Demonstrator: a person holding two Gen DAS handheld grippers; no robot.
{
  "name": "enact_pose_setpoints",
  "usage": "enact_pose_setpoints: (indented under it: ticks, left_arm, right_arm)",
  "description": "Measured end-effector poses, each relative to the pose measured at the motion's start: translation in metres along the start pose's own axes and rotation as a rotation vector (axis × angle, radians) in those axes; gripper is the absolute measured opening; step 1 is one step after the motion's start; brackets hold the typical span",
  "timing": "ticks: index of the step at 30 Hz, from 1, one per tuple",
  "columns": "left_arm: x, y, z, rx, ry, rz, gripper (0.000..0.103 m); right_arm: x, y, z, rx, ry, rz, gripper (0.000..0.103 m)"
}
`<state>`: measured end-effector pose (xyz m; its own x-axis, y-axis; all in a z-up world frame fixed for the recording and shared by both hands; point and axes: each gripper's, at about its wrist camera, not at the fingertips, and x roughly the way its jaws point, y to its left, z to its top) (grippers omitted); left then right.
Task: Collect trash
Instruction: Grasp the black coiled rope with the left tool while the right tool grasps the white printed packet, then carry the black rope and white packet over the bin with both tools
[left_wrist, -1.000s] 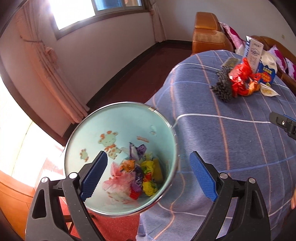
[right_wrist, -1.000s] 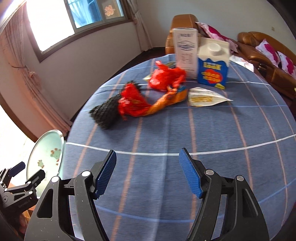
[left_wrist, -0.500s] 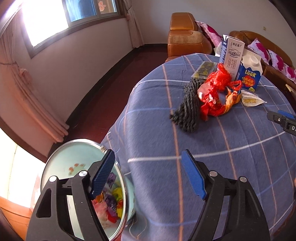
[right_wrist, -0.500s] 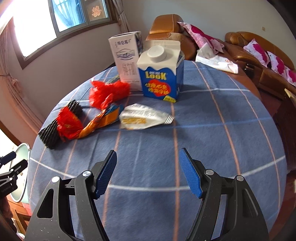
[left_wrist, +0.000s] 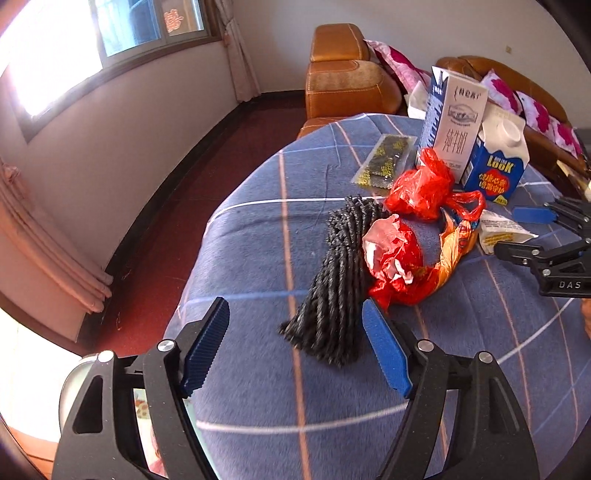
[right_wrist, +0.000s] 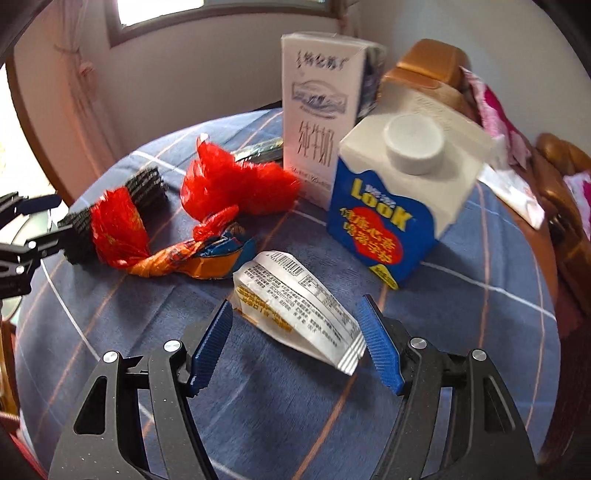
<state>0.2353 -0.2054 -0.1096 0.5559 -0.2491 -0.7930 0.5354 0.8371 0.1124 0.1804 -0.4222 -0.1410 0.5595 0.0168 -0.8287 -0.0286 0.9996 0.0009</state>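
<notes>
At the near left edge, a pale bin (left_wrist: 74, 384) showed behind the left gripper (left_wrist: 295, 354); its fingers were closing, with nothing between them, the black corded bundle (left_wrist: 340, 280) lying just ahead on the table (left_wrist: 258, 229). Right of the bundle lay a red crumpled wrapper (left_wrist: 395, 262), a red plastic bag (left_wrist: 421, 184) and an orange twisted wrapper (left_wrist: 450, 247). Further right, the right gripper (right_wrist: 295, 343) held its fingers apart, the silver sachet (right_wrist: 295, 306) between them but unpressed.

A likely failure: the flat sachet could slide on the cloth if the fingers closed high. The tall white carton (right_wrist: 317, 110) and blue carton (right_wrist: 399, 206) stood close enough to be knocked.

Counted: one bundle, one sachet, two cartons, one bag, two wrappers, one dark flat packet (left_wrist: 384, 162).
</notes>
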Motion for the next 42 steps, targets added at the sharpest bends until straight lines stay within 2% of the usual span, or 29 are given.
enact_pose_setpoints:
  ticks: [1, 3, 5, 6, 9, 11, 19, 26, 35, 42]
  left_arm:
    - [0.004, -0.002, 0.002, 0.006, 0.005, -0.010, 0.057]
    - [0.013, -0.004, 0.003, 0.003, 0.024, -0.037, 0.047]
    - [0.016, -0.007, 0.003, -0.001, 0.035, -0.058, 0.036]
    - [0.017, -0.008, 0.003, -0.002, 0.034, -0.070, 0.026]
    - [0.012, -0.012, 0.002, 0.000, 0.007, -0.074, 0.012]
    - [0.006, -0.014, 0.001, -0.001, 0.001, -0.081, 0.012]
    - [-0.040, 0.006, -0.016, -0.070, -0.053, -0.068, 0.012]
    - [-0.085, 0.020, -0.043, -0.112, -0.088, -0.075, 0.012]
    - [-0.111, 0.032, -0.078, -0.133, -0.083, -0.057, 0.012]
    - [-0.120, 0.050, -0.095, -0.151, -0.075, 0.012, 0.012]
  right_arm:
    - [0.006, -0.002, 0.000, -0.014, 0.012, 0.012, 0.068]
    - [0.012, -0.007, 0.000, -0.009, 0.008, 0.038, 0.062]
    - [0.013, -0.013, 0.000, 0.022, -0.002, 0.066, 0.047]
    - [0.012, -0.015, -0.001, 0.032, -0.004, 0.075, 0.044]
    - [0.009, -0.016, -0.007, 0.055, -0.005, 0.084, 0.033]
    - [0.005, -0.013, -0.014, 0.071, -0.009, 0.066, 0.028]
    - [-0.041, -0.007, -0.051, 0.243, -0.077, 0.045, 0.028]
    - [-0.077, 0.005, -0.067, 0.371, -0.121, 0.006, 0.028]
    - [-0.093, 0.044, -0.084, 0.399, -0.145, -0.008, 0.028]
    - [-0.091, 0.076, -0.078, 0.393, -0.151, -0.002, 0.028]
